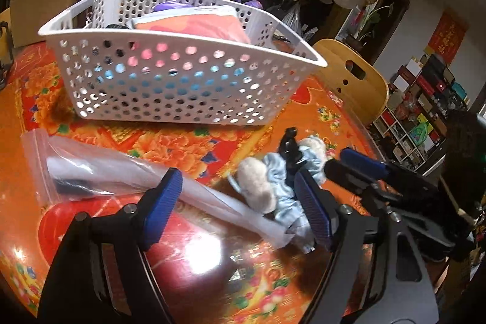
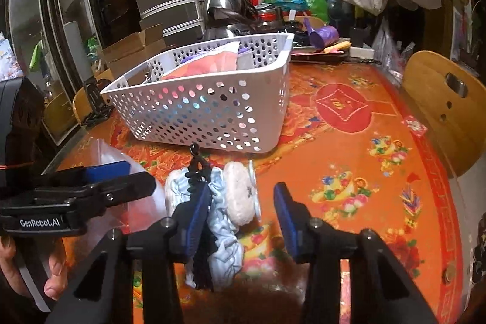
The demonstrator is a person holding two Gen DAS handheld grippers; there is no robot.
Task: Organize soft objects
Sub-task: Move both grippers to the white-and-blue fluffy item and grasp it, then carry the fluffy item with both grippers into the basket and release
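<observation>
1. The round table with the glossy orange and red flowered cover (image 2: 349, 141) carries everything. Its shine makes thin things slide easily.
2. The white perforated plastic basket (image 1: 170, 81) stands toward the far edge of the table, and soft folded cloth, pink and blue, already lies in it.
3. A clear zip plastic bag with white folded contents (image 1: 91, 169) lies flat near the left edge of the table, in front of the basket.
4. The pale blue ruffled fabric piece with two fluffy cream pompoms and a black clip (image 2: 218, 202) lies on the table in front of the basket, just beside the bag's end.
5. The left gripper (image 1: 240, 208) has its blue fingers apart, one on each side of the bag's end, and I see no pressing on it.
6. The right gripper (image 2: 240, 220) also stands open around the blue fabric; the left finger touches the ruffles, the right finger is clear of them.
7. Risks, in my judgement: the two grippers are very close and may knock together; closing may catch only a ruffle or the clip, so the piece could slip out on the way to the basket; the bag may slide away instead of being pinched.
</observation>
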